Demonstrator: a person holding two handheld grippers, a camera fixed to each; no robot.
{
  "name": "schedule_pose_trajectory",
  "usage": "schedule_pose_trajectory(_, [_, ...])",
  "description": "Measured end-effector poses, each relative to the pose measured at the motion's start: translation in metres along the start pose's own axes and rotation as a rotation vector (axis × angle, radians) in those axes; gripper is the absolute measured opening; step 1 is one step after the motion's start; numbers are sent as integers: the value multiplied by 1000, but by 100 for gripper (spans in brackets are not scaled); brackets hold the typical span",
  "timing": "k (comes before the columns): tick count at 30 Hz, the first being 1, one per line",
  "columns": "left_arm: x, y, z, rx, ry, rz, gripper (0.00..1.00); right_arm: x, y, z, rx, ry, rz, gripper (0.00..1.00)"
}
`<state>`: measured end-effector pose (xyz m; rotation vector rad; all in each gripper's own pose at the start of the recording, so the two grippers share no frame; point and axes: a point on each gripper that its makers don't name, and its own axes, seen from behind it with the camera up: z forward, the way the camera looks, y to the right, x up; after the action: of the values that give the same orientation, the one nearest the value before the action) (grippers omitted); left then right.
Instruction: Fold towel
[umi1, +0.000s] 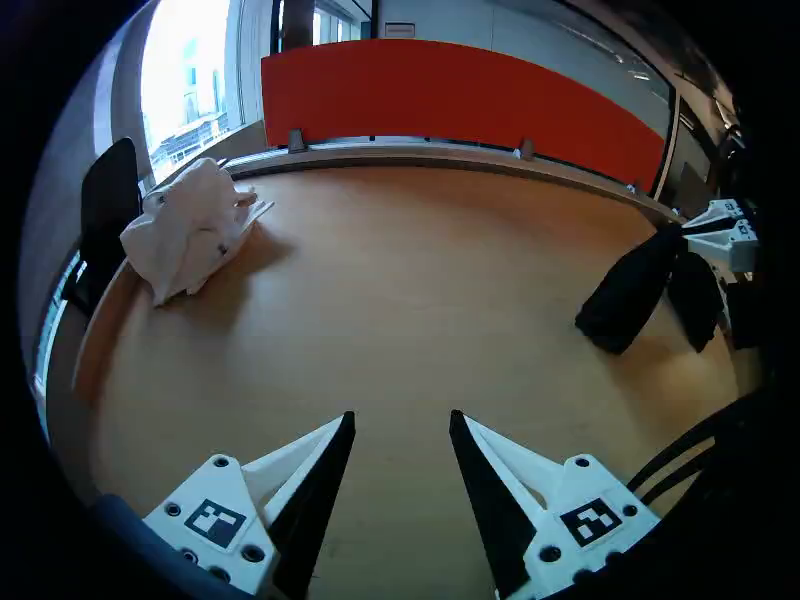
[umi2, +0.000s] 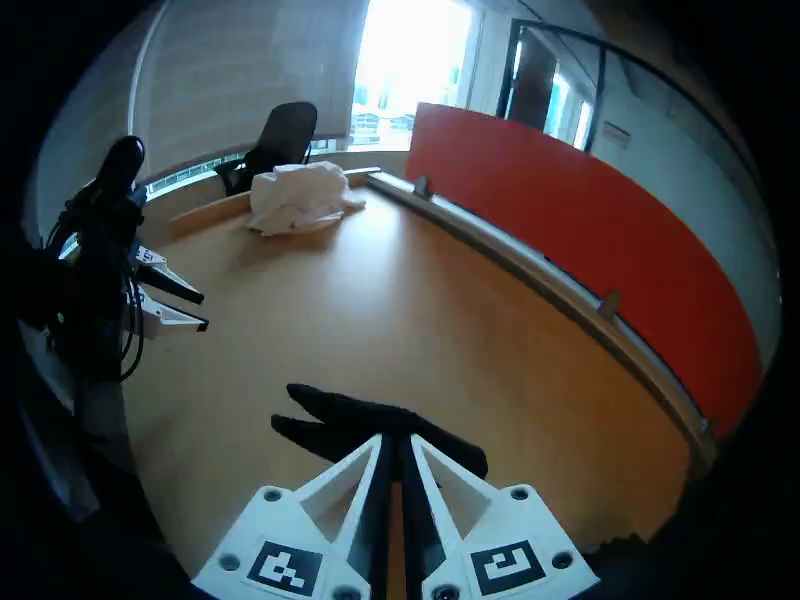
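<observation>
A black towel (umi2: 385, 418) hangs bunched from my right gripper (umi2: 397, 440), whose fingers are shut on it just above the wooden table (umi2: 400, 300). In the left gripper view the same black towel (umi1: 630, 290) dangles in two dark lobes from the right gripper (umi1: 692, 236) at the far right. My left gripper (umi1: 400, 415) is open over bare table, with nothing between its fingers. The right gripper view has the left gripper (umi2: 203, 311) at the left edge, far from the black towel. A crumpled white towel (umi1: 190, 235) (umi2: 298, 197) lies at the table's far corner.
A red partition (umi1: 450, 95) (umi2: 600, 230) runs along the table's back edge on a grey rail. A black chair (umi2: 275, 140) (umi1: 105, 210) stands behind the white towel, by bright windows. Cables (umi2: 110, 290) hang beside the left gripper. Bare wood lies between the two towels.
</observation>
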<state>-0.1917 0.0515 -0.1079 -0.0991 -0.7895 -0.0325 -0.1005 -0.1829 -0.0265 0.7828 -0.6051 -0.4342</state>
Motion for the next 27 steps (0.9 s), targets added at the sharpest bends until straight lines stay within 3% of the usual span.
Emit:
schedule_pose_trajectory(8, [3, 3, -1, -6, 9, 2, 69, 21, 18, -12, -26, 23, -30, 5])
schedule_pose_trajectory(27, [8, 6, 1, -18, 15, 11, 69, 21, 56, -35, -73, 19, -6, 5])
